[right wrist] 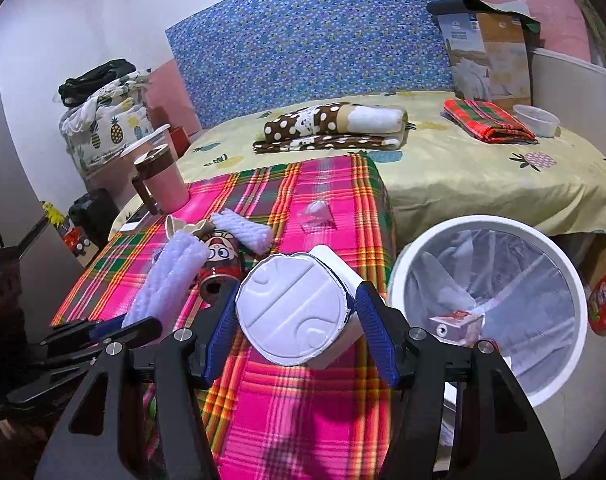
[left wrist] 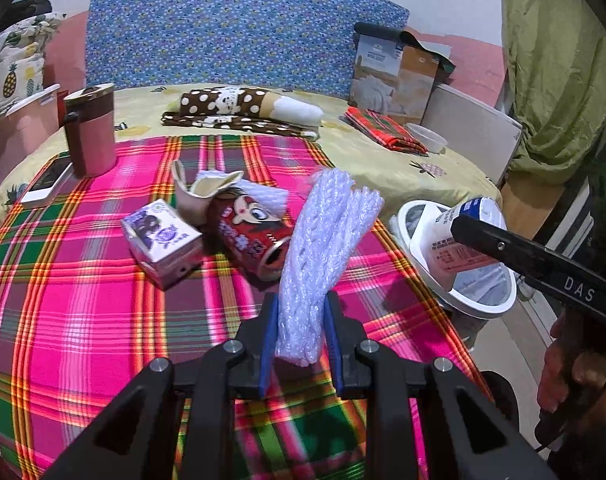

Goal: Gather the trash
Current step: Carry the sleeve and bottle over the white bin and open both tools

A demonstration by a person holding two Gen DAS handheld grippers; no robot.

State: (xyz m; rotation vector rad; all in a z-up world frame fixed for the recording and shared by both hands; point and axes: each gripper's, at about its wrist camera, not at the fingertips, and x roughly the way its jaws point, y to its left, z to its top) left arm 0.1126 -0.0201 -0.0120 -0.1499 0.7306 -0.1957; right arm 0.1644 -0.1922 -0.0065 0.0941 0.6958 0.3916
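- Your left tool point(left wrist: 301, 332) is clamped on a white foam net point(left wrist: 323, 256), which stands up between the blue pads above the plaid cloth.
- Your right tool point(right wrist: 299, 320) grips a white cup point(right wrist: 299, 308) by its sides, foil lid facing the camera. In the left view the cup hangs over the bin's near rim.
- The bin point(right wrist: 559, 264) stands just right of the table, off its edge, with a clear liner; a small carton point(right wrist: 457, 322) already lies inside.
- The step in hand looks like the drop. Carry the cup further over the liner's middle before you release, so it cannot catch the rim and fall outside.
- Bring the net over only once the right tool is out of the way; both tools will not fit easily over one opening.
- The net is light and springy, so I would expect it to cling to a pad. Open wide and low over the liner.
- Left on the cloth: a red can point(left wrist: 251, 236) lying on its side, a purple carton point(left wrist: 161, 240) just beside it, a crumpled paper cup point(left wrist: 201, 194) touching the can behind, a second foam net point(right wrist: 245, 230), and a clear plastic scrap point(right wrist: 317, 216) further back.
- The table's right edge runs close to the bin, so that path is short and open.
- Mind the pink mug point(left wrist: 91, 132) and the phone point(left wrist: 49, 186) at the left edge; neither looks like trash.
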